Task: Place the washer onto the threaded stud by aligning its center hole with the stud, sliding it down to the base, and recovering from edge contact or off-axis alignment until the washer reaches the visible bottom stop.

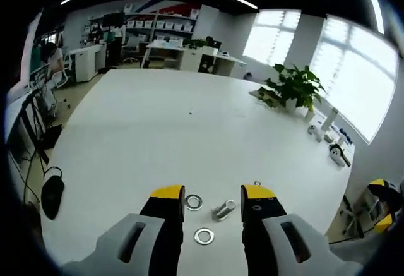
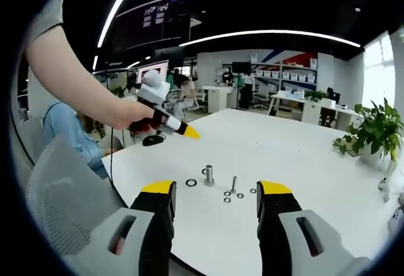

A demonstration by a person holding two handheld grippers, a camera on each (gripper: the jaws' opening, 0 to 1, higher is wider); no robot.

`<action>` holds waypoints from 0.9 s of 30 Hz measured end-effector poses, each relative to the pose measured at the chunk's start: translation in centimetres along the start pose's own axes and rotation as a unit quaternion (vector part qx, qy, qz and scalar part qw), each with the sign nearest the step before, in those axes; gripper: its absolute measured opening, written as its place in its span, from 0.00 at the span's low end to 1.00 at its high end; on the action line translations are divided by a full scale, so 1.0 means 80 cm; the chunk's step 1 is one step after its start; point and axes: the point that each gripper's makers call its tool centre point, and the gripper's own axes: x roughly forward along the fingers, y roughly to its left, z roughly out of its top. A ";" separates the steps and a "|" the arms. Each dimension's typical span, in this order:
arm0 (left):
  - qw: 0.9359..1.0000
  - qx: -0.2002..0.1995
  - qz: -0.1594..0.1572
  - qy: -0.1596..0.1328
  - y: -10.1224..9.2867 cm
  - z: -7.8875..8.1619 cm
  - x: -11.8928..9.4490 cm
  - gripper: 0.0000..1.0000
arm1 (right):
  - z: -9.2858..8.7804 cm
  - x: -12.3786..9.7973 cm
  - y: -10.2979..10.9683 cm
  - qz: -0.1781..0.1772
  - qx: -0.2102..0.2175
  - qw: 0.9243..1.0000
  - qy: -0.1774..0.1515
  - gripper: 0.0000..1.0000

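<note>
On the white table [image 2: 303, 162] a short threaded stud [image 2: 208, 175] stands upright, with a dark-ringed washer [image 2: 190, 182] just left of it. A thinner bolt [image 2: 233, 184] and several small washers [image 2: 228, 196] lie to its right. My right gripper [image 2: 216, 189] is open and empty, a short way back from them. In the left gripper view the stud [image 1: 223, 210] sits between two washers [image 1: 194, 201] [image 1: 204, 235], all in the gap of my open left gripper [image 1: 212, 194]. A hand holds the left gripper [image 2: 165, 121] above the table's left edge.
A potted plant [image 1: 293, 86] and small bottles [image 1: 334, 150] stand along the table's far right side. A mesh chair back [image 2: 63, 206] is close at the left. A seated person [image 2: 63, 127] is beyond the table edge. Desks and shelves [image 1: 170, 26] fill the room behind.
</note>
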 end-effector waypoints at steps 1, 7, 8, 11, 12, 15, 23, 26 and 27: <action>1.000 0.003 0.000 0.006 0.000 -0.002 0.002 0.32 | 0.000 0.000 0.001 0.001 -0.003 1.000 0.001 0.54; 0.997 0.040 0.016 0.062 0.012 -0.022 0.033 0.31 | -0.001 0.001 0.002 0.002 -0.007 1.000 0.003 0.54; 0.996 0.045 0.019 0.076 0.015 -0.025 0.038 0.30 | -0.002 0.001 0.001 0.002 -0.006 1.000 0.005 0.54; 0.992 0.055 0.017 0.110 0.019 -0.037 0.052 0.29 | -0.003 0.001 0.001 0.002 -0.007 1.000 0.007 0.54; 0.990 0.066 0.017 0.122 0.021 -0.041 0.058 0.29 | -0.004 0.002 0.002 0.003 -0.008 1.000 0.009 0.54; 0.985 0.073 0.016 0.153 0.026 -0.053 0.069 0.29 | -0.005 0.002 0.002 0.002 -0.008 1.000 0.011 0.54; 0.979 0.084 0.019 0.186 0.035 -0.066 0.088 0.25 | -0.006 0.002 0.001 0.001 -0.007 1.000 0.014 0.53; 0.970 0.107 0.011 0.216 0.037 -0.078 0.097 0.25 | -0.008 0.003 0.002 0.002 -0.007 1.000 0.017 0.53; 0.968 0.120 0.009 0.220 0.038 -0.079 0.100 0.24 | -0.009 0.003 0.001 0.002 -0.007 1.000 0.020 0.53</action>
